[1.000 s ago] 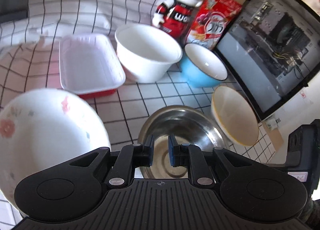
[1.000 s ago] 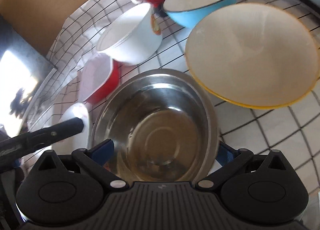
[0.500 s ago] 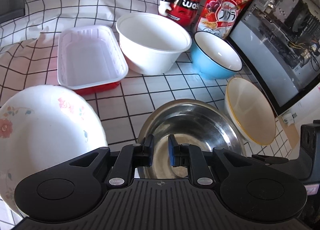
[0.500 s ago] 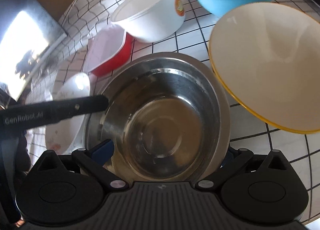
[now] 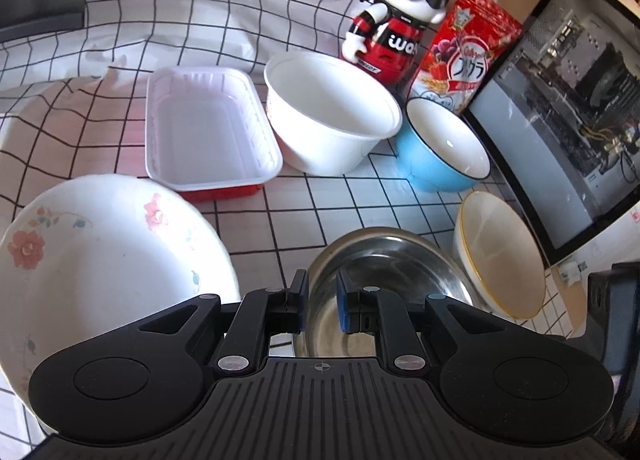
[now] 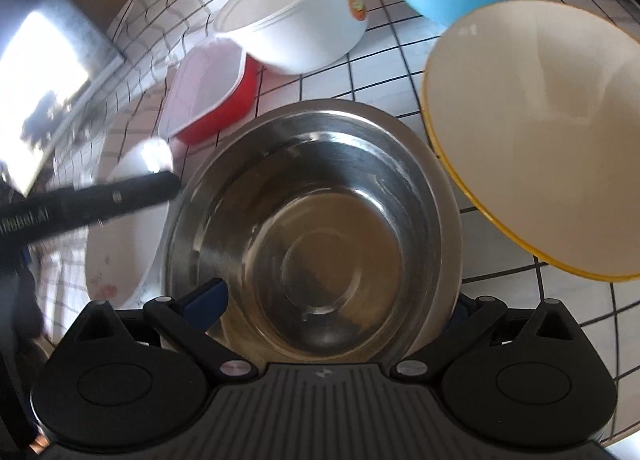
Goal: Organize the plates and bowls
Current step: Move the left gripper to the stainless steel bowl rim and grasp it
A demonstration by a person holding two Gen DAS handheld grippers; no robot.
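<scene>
Checked cloth (image 5: 200,19) spread as working surface, rucked at the far side; computer case (image 5: 560,107) along the right edge, bounding the usable area; floral plate (image 5: 112,260) nearest on the left, flat and alone, probably a base for later stacking; steel bowl (image 6: 312,227), the piece in hand, upright at centre front between floral plate and yellow-rimmed bowl (image 6: 540,131), the latter just beside it, mouth tipped toward the camera; white bowl (image 5: 332,115), red tray (image 5: 208,131) and blue bowl (image 5: 440,147) ranged in a back row, close together, none nested yet; robot toy (image 5: 396,35) and snack bag (image 5: 464,51) behind, apparently outside the sorting.

Right gripper (image 6: 334,300) spread wide to either side of the steel bowl, near pad over the bowl's inside, far pad hidden behind the rim, no clamping visible; seemingly poised to take the bowl across its width.

Left gripper (image 5: 322,302) parted by a narrow gap astride the steel bowl's left rim, no squeeze evident; likely steadying or about to pinch.
</scene>
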